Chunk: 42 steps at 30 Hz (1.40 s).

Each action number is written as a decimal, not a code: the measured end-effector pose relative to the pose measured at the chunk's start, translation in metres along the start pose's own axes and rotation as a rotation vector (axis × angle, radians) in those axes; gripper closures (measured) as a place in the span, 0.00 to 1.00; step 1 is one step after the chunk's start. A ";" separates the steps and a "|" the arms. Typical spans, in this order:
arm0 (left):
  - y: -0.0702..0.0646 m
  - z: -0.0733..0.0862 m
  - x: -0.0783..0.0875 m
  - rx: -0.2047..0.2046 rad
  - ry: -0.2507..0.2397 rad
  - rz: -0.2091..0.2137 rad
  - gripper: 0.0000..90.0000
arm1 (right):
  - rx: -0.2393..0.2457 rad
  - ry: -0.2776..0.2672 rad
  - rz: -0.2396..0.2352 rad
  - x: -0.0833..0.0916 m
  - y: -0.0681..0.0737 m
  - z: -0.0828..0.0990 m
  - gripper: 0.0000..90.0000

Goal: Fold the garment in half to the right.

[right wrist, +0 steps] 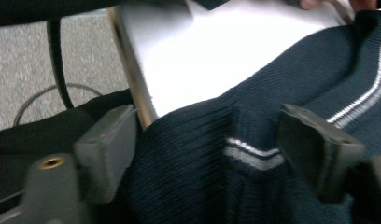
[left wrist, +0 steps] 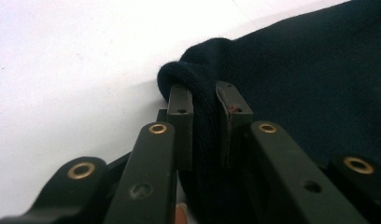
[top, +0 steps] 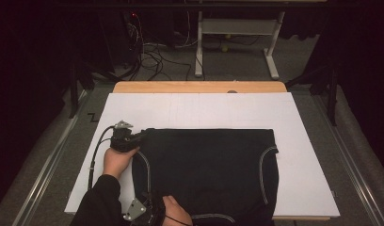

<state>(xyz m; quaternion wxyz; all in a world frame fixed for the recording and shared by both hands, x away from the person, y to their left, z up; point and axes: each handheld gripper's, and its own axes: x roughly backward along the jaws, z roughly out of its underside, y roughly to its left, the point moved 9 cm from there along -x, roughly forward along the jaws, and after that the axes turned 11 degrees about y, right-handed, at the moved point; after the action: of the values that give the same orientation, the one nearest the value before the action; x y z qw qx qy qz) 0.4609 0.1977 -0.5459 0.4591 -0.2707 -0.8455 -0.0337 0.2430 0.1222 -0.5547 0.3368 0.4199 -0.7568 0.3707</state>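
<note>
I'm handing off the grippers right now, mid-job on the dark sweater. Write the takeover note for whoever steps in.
Left gripper: shut on a bunched far-left corner of the dark sweater.
Right gripper: open, jaws on either side of the ribbed, white-striped edge at the table's near side; pads not pressing yet.
Sweater: lies mostly flat on the white board, near edge overhanging.
Done: left corner gripped.
Left: close the right gripper on the ribbed edge, then probably lift or fold.

Black sleeve (top: 100, 202), black fingers (left wrist: 181, 105) with brass rivets, trailing black cable (top: 94, 155).
</note>
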 end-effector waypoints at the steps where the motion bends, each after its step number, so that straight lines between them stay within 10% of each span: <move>1: 0.000 0.000 0.000 0.000 0.000 0.001 0.82 | -0.007 -0.005 -0.009 0.001 -0.001 0.000 0.31; 18: 0.000 0.000 0.000 0.006 0.000 0.012 0.82 | -0.057 -0.039 -0.123 0.011 -0.008 0.003 0.51; 22: 0.000 0.000 0.000 0.007 0.001 0.013 0.82 | -0.103 -0.053 -0.125 0.012 -0.017 0.006 0.68; 42: 0.002 0.000 0.000 0.023 0.003 0.025 0.82 | -0.096 -0.056 -0.121 0.014 -0.024 0.007 0.82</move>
<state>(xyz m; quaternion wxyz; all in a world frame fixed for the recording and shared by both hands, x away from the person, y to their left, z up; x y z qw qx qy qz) 0.4619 0.1998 -0.5464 0.4638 -0.2761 -0.8416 -0.0188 0.2570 0.1020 -0.5399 0.3568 0.4584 -0.7563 0.3010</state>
